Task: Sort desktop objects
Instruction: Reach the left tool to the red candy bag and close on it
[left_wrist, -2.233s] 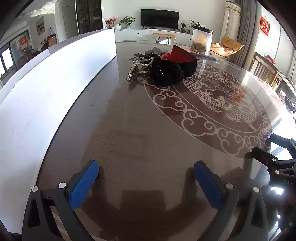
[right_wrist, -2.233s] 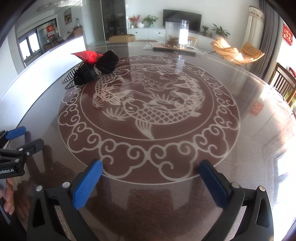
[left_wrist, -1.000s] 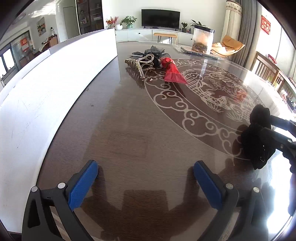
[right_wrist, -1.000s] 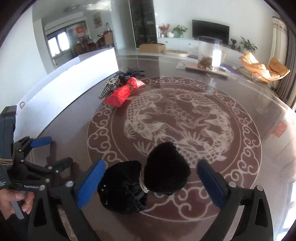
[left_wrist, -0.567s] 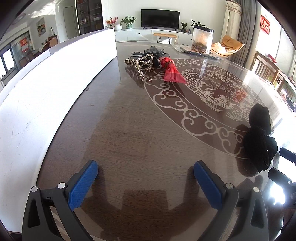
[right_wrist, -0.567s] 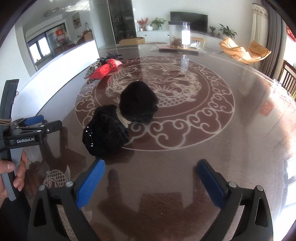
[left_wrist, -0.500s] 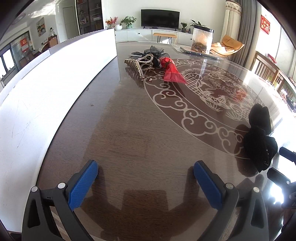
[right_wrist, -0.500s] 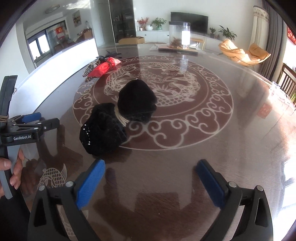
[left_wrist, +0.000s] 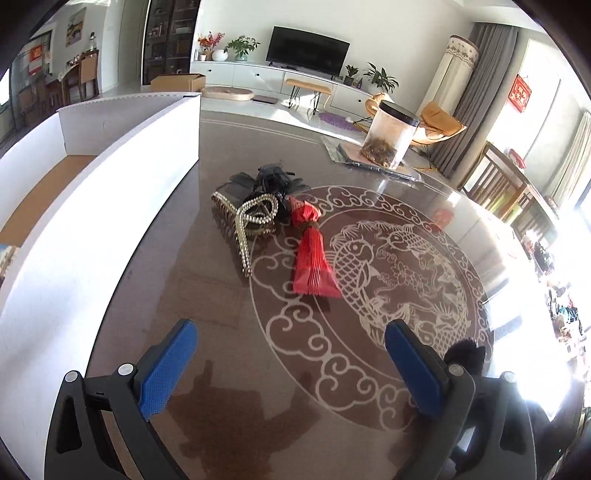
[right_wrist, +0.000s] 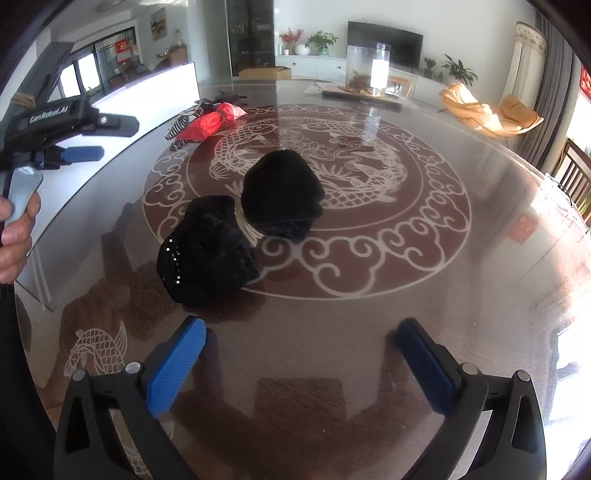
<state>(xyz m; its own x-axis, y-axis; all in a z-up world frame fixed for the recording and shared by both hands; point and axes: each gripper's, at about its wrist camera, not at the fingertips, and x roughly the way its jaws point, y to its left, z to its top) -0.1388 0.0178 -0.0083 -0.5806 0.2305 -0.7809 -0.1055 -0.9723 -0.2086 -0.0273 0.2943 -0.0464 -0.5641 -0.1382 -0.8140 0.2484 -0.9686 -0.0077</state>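
A black fuzzy hair accessory with two puffs (right_wrist: 243, 229) lies on the round table's patterned centre, just ahead of my open right gripper (right_wrist: 301, 363), which holds nothing. Only its dark edge (left_wrist: 465, 350) shows behind my left gripper's right finger. My left gripper (left_wrist: 291, 363) is open and empty above the table; it also appears at the left of the right wrist view (right_wrist: 79, 138), held by a hand (right_wrist: 14, 236). Farther along lie a red folded fan-like item (left_wrist: 312, 254), a pearl-studded hair comb (left_wrist: 247, 218) and a black bow (left_wrist: 271, 181). The same pile (right_wrist: 207, 116) shows far off.
A white open box (left_wrist: 122, 155) runs along the table's left side. A clear jar with dark contents (left_wrist: 389, 136) stands on a flat mat at the far edge. Chairs (left_wrist: 506, 188) stand beyond the right rim. The glossy table (right_wrist: 369, 295) shows strong glare at right.
The right gripper carried the black fuzzy accessory from the pile, set it down near the front and let go. The left gripper has now lifted and moved toward the remaining pile.
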